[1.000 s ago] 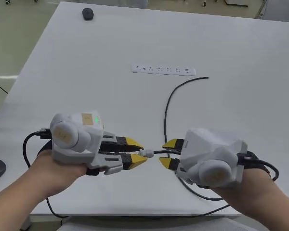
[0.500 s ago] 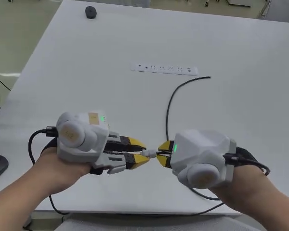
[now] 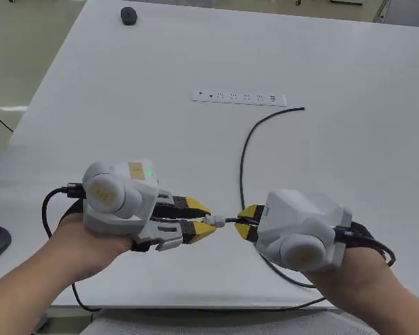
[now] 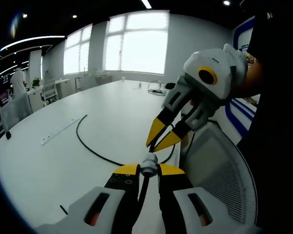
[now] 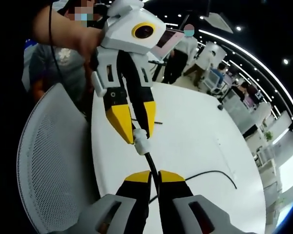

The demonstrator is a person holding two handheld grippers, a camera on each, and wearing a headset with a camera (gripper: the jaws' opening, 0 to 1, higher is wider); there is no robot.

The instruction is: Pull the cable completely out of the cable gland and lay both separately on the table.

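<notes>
A small white cable gland (image 3: 211, 222) is held just above the table's near edge, with my left gripper (image 3: 204, 220) shut on it. A black cable (image 3: 242, 160) comes out of the gland to the right. My right gripper (image 3: 246, 222) is shut on this cable a short way from the gland. In the left gripper view the gland (image 4: 148, 165) sits between my yellow tips, and the right gripper (image 4: 162, 138) faces them. In the right gripper view the cable (image 5: 151, 165) runs from my jaws up to the gland (image 5: 140, 141) in the left gripper (image 5: 135, 127). The cable's far end lies on the table.
The white table (image 3: 335, 63) carries a white power strip (image 3: 239, 98) beyond the cable and a dark round object (image 3: 128, 15) at the far left corner. A grey mesh chair (image 5: 49, 161) stands close to the table's near edge. People stand in the room behind.
The right gripper's jaws stood apart around the cable a second ago; they have shut on it. It moved in close to the gland, then back a little to the right.
</notes>
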